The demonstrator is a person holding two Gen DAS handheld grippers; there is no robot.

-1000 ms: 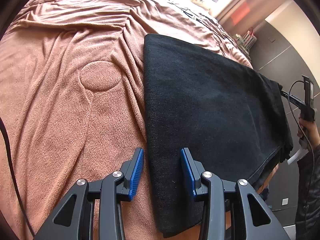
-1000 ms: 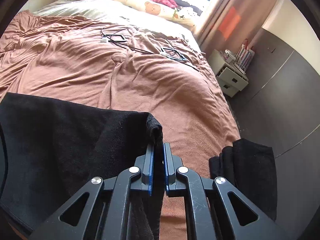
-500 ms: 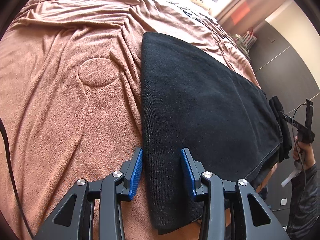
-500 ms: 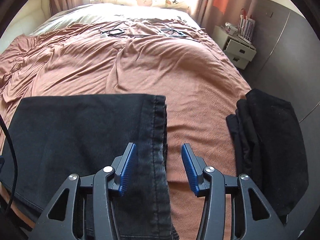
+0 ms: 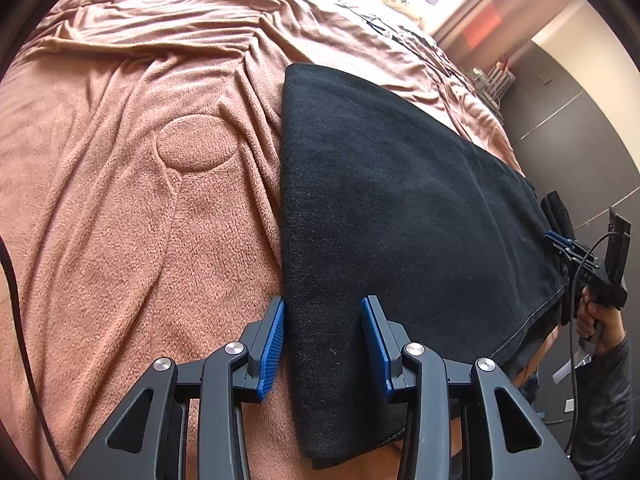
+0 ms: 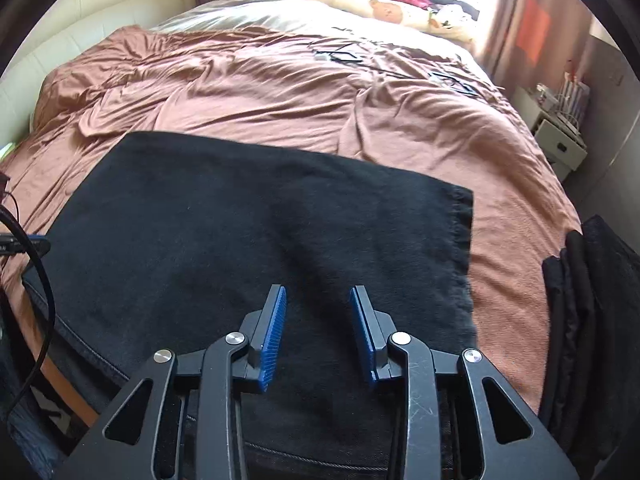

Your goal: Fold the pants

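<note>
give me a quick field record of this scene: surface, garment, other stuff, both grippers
surface: rust-brown fleece blanket over a bed
garment: black denim pants, folded flat, near edge hanging off the bed
other: pile of black clothes to the right of the pants
left gripper: jaws open, straddling the pants' folded edge
right gripper: over the pants, jaws open and empty, just been closing partway

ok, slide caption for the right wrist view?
Right gripper open above folded black pants on a brown blanket.

Wide bed (image 6: 500, 184) under a rumpled brown blanket (image 5: 132, 216); black pants (image 6: 224, 216) spread flat, folded dark clothes (image 6: 592, 300) beside, cables (image 6: 360, 60) farther up.
</note>
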